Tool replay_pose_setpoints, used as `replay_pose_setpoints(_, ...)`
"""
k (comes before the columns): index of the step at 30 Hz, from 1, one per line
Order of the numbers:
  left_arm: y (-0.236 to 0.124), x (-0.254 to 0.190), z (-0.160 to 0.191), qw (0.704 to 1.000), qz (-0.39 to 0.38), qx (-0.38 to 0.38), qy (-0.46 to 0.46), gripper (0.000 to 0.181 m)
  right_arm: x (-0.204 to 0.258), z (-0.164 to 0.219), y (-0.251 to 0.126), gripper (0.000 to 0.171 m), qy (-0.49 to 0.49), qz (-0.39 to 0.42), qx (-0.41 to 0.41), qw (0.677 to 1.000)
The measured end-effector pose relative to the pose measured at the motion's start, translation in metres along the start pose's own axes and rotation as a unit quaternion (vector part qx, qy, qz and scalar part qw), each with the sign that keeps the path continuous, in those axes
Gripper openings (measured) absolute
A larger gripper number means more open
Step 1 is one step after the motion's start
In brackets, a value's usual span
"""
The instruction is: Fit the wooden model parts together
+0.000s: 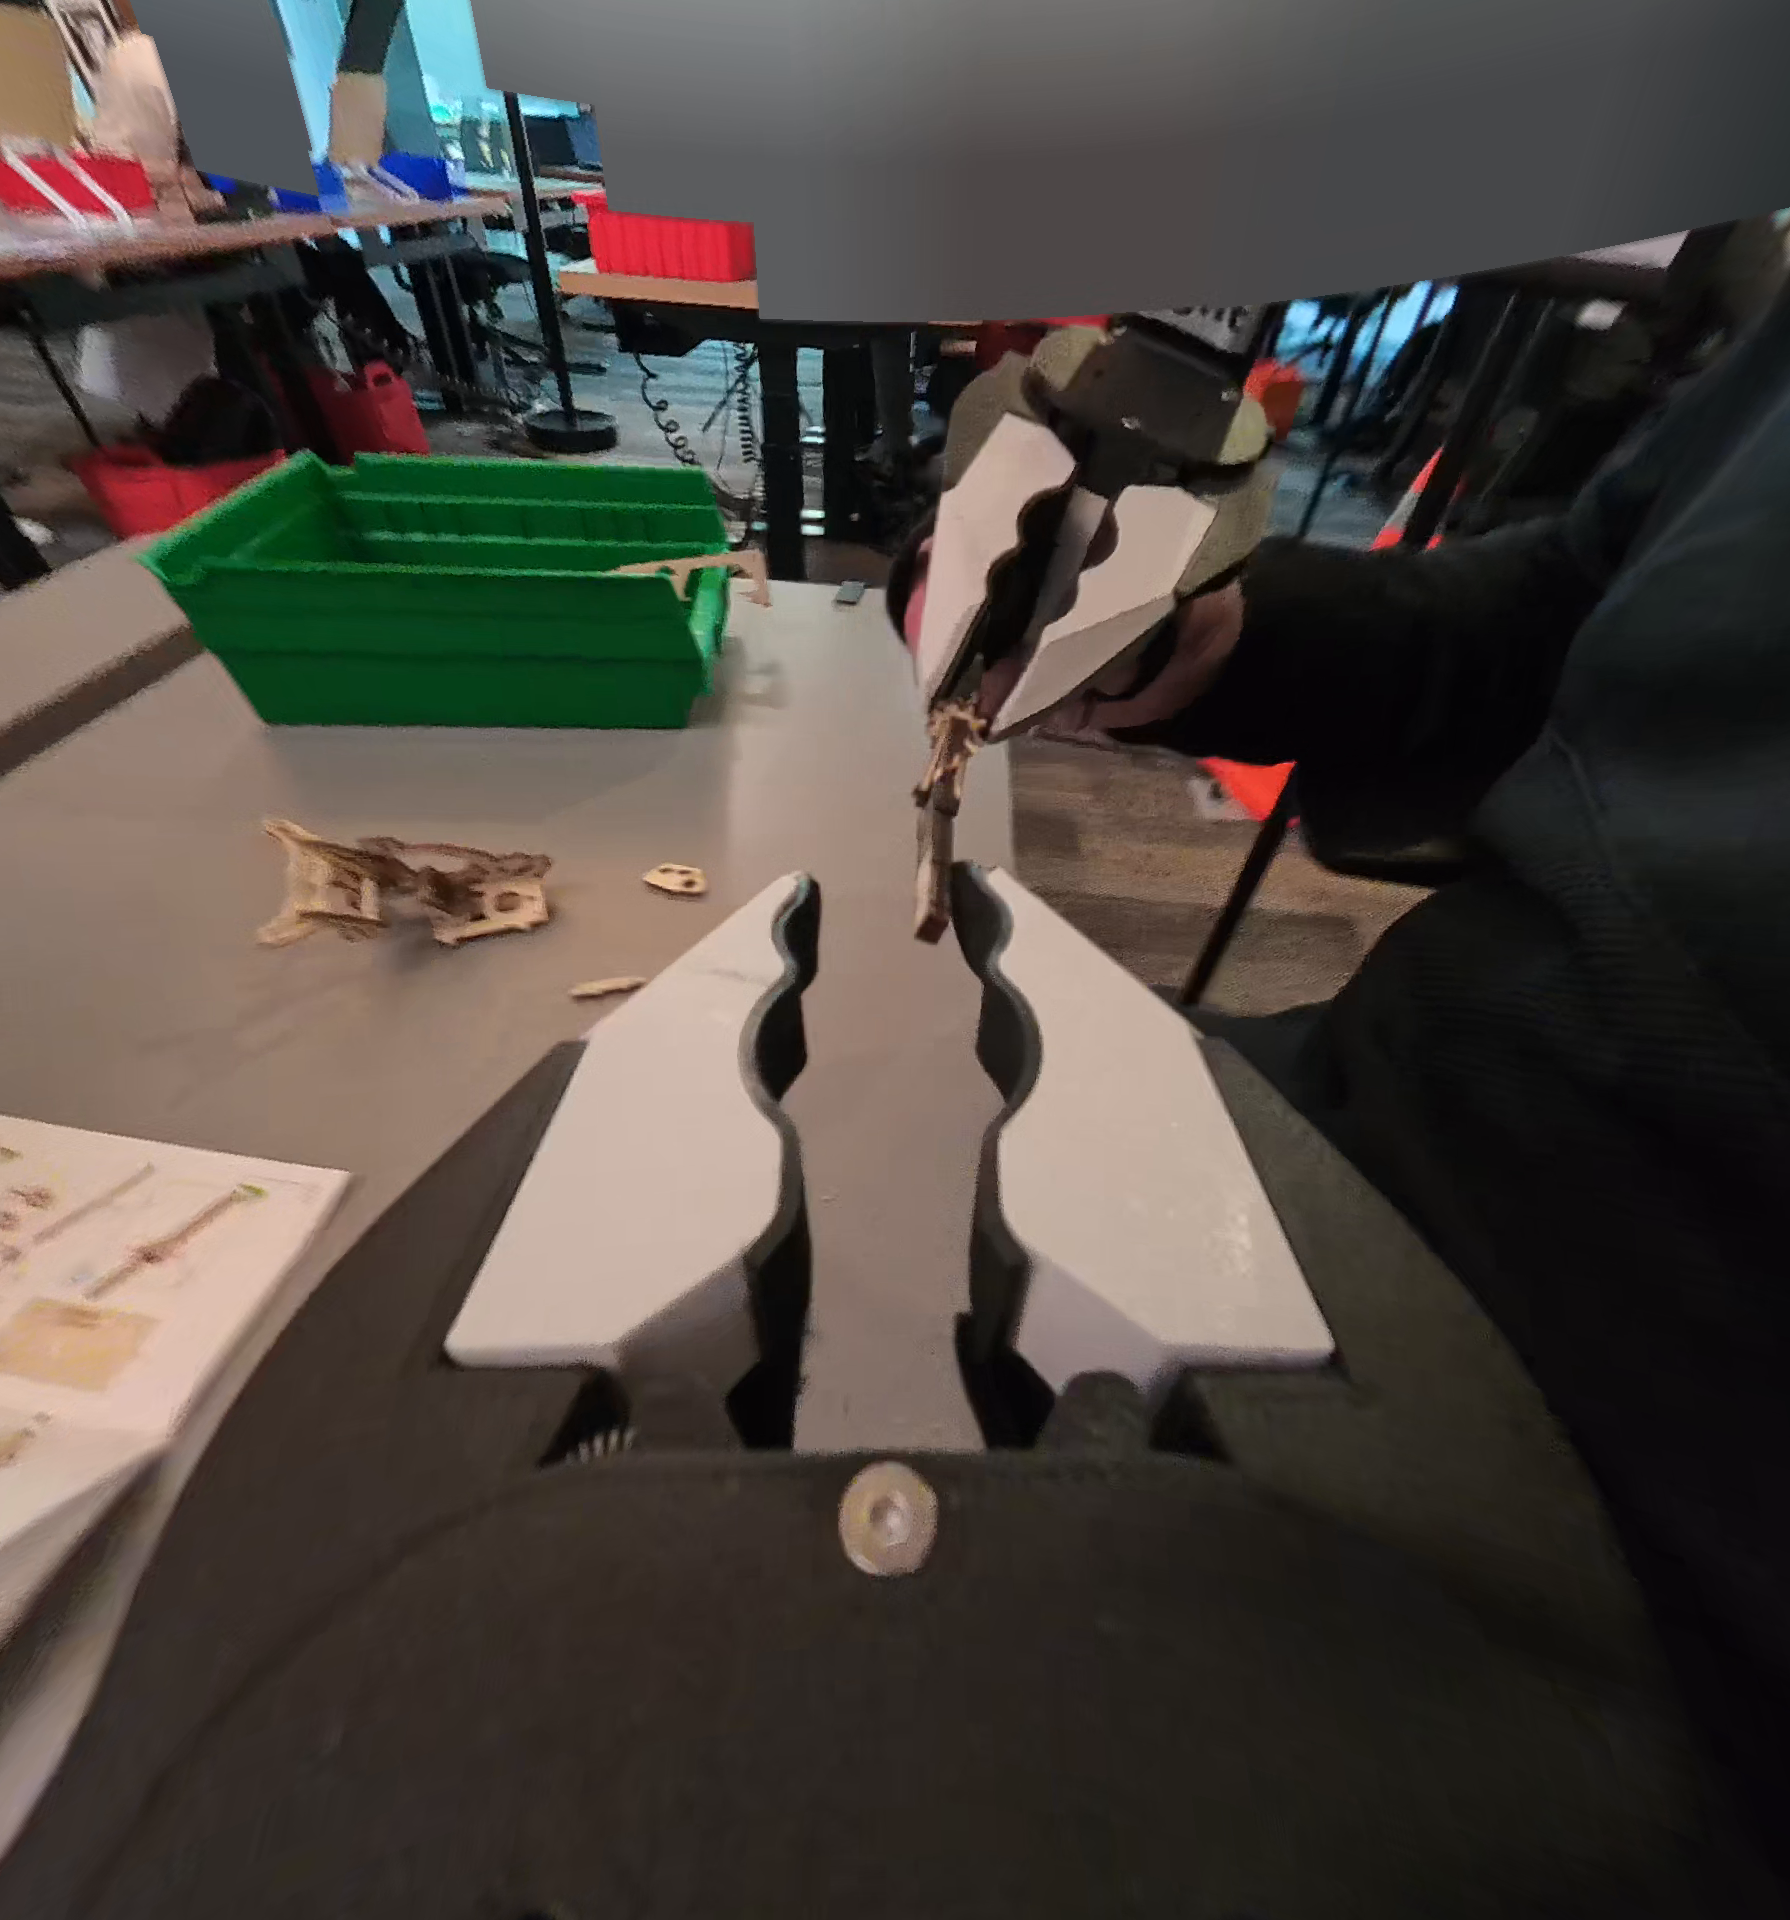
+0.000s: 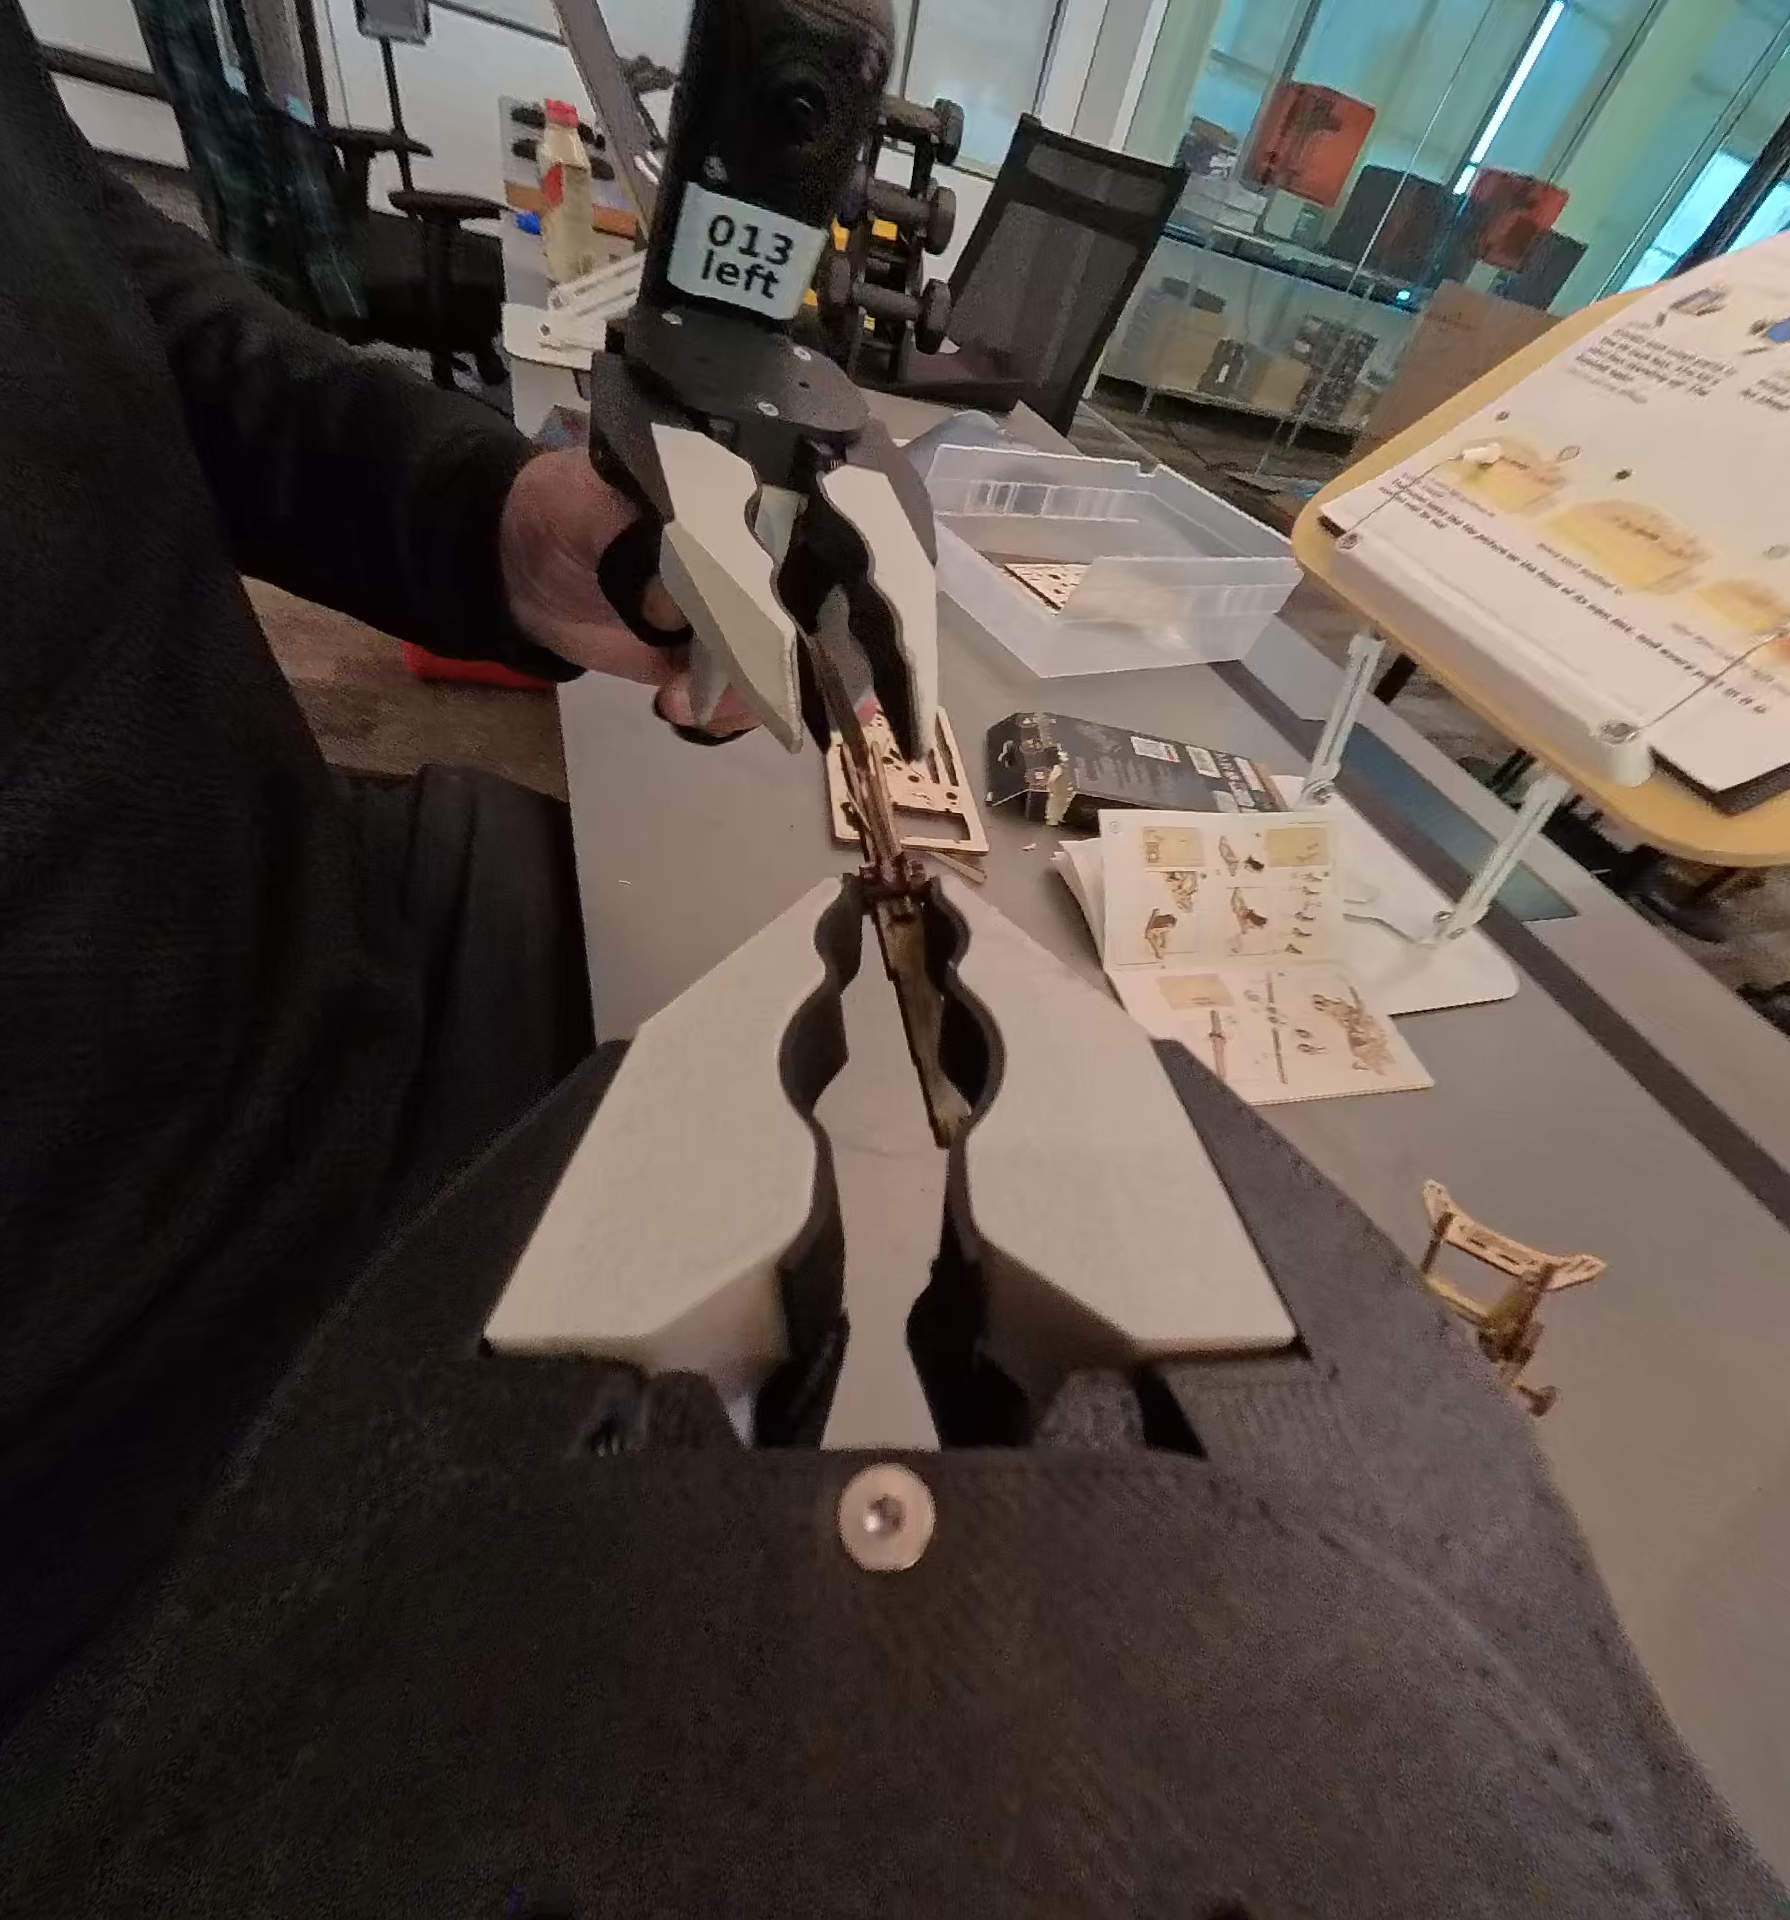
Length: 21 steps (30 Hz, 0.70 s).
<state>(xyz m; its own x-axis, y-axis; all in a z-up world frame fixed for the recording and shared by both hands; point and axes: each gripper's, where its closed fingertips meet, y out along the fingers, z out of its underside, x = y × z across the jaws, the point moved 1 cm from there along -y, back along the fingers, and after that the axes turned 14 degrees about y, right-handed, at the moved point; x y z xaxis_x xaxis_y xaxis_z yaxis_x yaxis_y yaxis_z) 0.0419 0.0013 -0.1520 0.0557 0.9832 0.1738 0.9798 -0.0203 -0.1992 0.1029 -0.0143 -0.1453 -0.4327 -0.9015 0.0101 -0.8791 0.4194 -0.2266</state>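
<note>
Your right gripper (image 2: 889,883) pinches the slim wooden strip (image 1: 938,831) at its tips; your left gripper (image 1: 883,883), half-open, touches the strip's lower end, long axis near vertical.

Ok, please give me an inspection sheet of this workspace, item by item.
Surface: grey table, flat.
Job's things: wooden strip held in the air; part-built model and small loose part on the table; punched wooden sheet.
Clutter: green bin, clear tray, black package, booklet, page stand.
Grippers: left gripper open, the strip's end beside one finger; right gripper shut on the strip.
Cables: coiled cable under a far desk; none seen on the table.
Surroundings: desks with red bins, office chair.
</note>
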Motion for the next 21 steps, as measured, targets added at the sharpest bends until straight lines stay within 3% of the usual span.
replay_pose_setpoints(6, -0.004, -0.008, 0.0, 0.993, 0.033, -0.042, -0.105, 0.021, 0.006, 0.0, 0.005, 0.009, -0.074, 0.029, 0.019, 0.997)
replay_pose_setpoints(14, -0.005, -0.019, -0.006, 0.977, 0.078, -0.08, -0.179, 0.008, 0.017, -0.002, 0.012, 0.009, -0.164, 0.058, 0.04, 0.984)
replay_pose_setpoints(21, -0.008, -0.023, -0.008, 0.965, 0.116, -0.09, -0.218, 0.008, 0.024, -0.003, 0.013, 0.009, -0.2, 0.07, 0.053, 0.976)
